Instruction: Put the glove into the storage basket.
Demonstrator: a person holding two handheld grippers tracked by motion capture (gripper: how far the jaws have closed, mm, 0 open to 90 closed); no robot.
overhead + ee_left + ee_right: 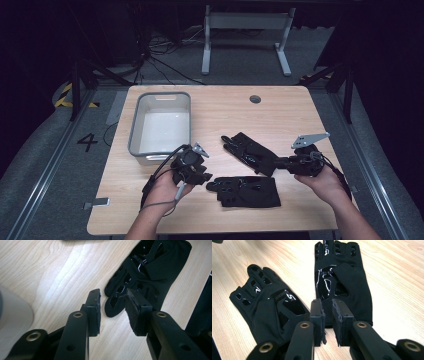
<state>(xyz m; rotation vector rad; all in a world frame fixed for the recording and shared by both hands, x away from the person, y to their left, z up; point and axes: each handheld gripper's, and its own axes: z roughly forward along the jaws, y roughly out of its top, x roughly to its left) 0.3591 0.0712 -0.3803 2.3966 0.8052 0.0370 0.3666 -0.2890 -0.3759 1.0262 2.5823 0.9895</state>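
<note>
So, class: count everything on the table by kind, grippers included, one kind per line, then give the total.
Black gloves: 2, the far glove and the near glove
Grey bin: 1
Grippers: 2, the left gripper and the right gripper
Total: 5

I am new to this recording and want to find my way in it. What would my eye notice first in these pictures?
Two black fingerless gloves on the pale wooden table: the nearer glove lies flat toward the front edge, the farther glove lies slanted behind it. The right gripper has its fingers nearly closed at the cuff of the farther glove, while the left gripper is open at the nearer glove's fingertips. A grey bin stands empty at the left.
</note>
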